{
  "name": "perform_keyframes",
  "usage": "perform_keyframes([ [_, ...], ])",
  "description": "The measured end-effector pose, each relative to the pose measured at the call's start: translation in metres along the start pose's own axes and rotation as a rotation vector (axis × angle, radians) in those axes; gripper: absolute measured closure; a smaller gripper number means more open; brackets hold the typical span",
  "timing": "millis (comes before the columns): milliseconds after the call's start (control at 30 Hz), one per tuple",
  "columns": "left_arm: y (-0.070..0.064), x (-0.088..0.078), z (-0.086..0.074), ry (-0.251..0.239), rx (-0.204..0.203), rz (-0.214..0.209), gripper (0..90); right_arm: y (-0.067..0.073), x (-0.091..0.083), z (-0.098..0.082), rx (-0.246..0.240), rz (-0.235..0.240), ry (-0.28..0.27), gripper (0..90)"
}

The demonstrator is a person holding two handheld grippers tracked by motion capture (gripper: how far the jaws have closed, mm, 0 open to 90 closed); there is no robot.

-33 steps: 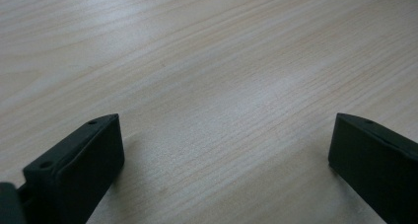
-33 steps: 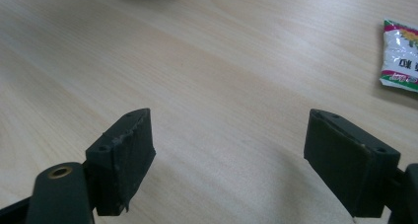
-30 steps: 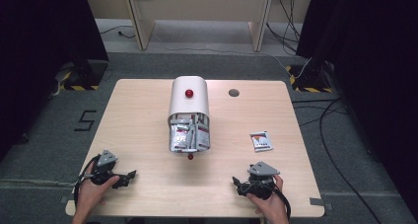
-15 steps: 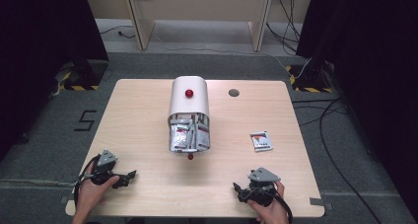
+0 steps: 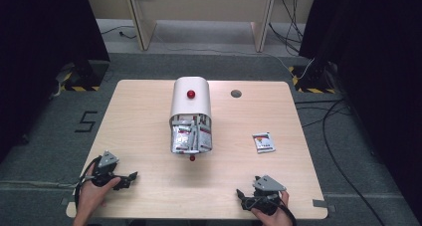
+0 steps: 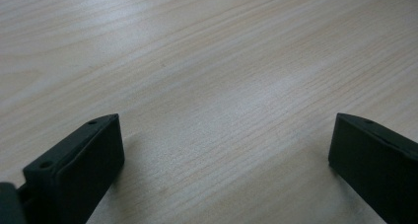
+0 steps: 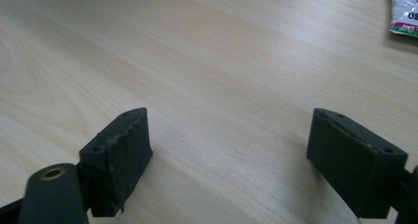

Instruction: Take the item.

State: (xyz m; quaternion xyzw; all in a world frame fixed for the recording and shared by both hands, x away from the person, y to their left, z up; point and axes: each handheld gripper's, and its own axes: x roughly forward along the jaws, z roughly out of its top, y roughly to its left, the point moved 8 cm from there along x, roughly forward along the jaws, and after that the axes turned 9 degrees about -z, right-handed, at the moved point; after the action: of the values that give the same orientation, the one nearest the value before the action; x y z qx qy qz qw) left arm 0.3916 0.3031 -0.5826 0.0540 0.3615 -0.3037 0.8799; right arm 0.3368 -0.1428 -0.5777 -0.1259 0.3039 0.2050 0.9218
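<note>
Two grippers, left gripper point(image 5: 130, 176) and right gripper point(image 5: 241, 194), rest with jaws spread wide, grasping nothing, nearer the person than the white dispenser point(image 5: 191, 104). The print on the loose sachet point(image 5: 263, 142) beside the dispenser is too blurred to read.

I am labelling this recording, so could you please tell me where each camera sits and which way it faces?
High view: fixed above the person's side, looking forward and down on the table with the white dispenser and a loose packet; both hands hold the left gripper and right gripper near the front edge.
Left gripper view: rides the left gripper, looking low over bare wood between its open jaws.
Right gripper view: rides the right gripper, jaws open, facing the packet.
Shared: high and right gripper views both show the packet.
</note>
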Motion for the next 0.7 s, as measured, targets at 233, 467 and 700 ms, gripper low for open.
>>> perform_keyframes([
  [233,0.0000,0.0000,0.0000,0.000,0.000,0.000,0.0,0.0012,-0.0047,-0.0051,0.001,0.003,-0.028,15.8],
  [467,0.0000,0.0000,0.0000,0.000,0.000,0.000,0.0,0.0025,-0.0080,-0.0087,0.009,0.000,-0.048,15.6],
  [700,0.0000,0.0000,0.0000,0.000,0.000,0.000,0.0,0.0031,-0.0091,-0.0106,0.008,0.002,-0.068,15.4],
])
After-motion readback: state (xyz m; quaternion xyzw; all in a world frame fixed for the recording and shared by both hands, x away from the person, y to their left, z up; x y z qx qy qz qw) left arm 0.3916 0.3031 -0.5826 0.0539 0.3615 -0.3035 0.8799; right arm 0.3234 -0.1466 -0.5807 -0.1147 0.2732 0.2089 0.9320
